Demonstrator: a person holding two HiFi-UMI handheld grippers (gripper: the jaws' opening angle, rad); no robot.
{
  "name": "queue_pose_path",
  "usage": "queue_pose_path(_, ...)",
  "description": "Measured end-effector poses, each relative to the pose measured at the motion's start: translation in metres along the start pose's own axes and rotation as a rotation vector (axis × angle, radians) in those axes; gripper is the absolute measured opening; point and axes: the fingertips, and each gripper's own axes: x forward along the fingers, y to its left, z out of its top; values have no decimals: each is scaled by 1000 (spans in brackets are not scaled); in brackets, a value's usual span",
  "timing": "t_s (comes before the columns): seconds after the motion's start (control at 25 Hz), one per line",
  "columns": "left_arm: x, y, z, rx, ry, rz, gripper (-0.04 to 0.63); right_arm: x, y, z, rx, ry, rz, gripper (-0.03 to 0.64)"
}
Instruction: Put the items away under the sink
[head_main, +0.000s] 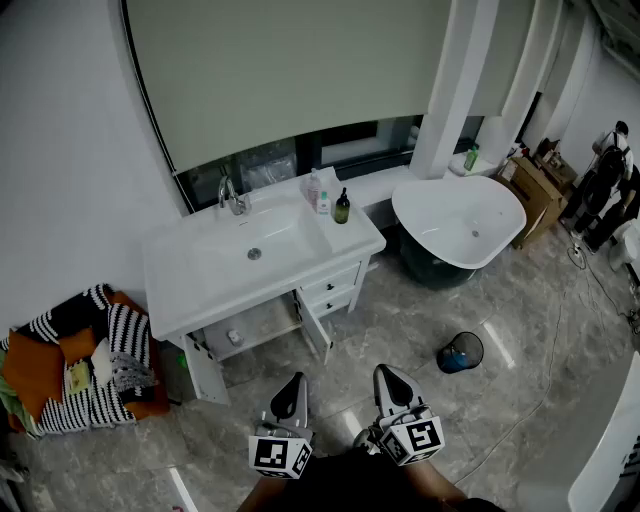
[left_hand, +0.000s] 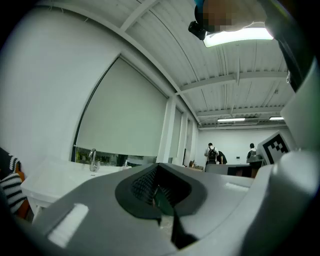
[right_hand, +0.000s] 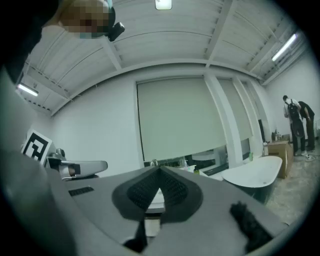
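A white vanity sink stands ahead across the floor, its two lower cabinet doors swung open. On its right corner stand a dark green pump bottle, a white bottle and a small bottle. A small pale item lies on the shelf inside. My left gripper and right gripper are held level side by side at the bottom of the head view, far from the vanity. Both are shut and empty, as the left gripper and right gripper views confirm.
A white bathtub stands right of the vanity, with a dark waste bin on the marble floor before it. Striped cushions and clothes are piled at the left. A cardboard box and people are at the back right.
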Motion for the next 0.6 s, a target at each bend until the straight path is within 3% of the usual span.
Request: queue_pose_path(0.6,-12,25,3,-17,-1,3,8,12,20,-1,30,-3,-14,6)
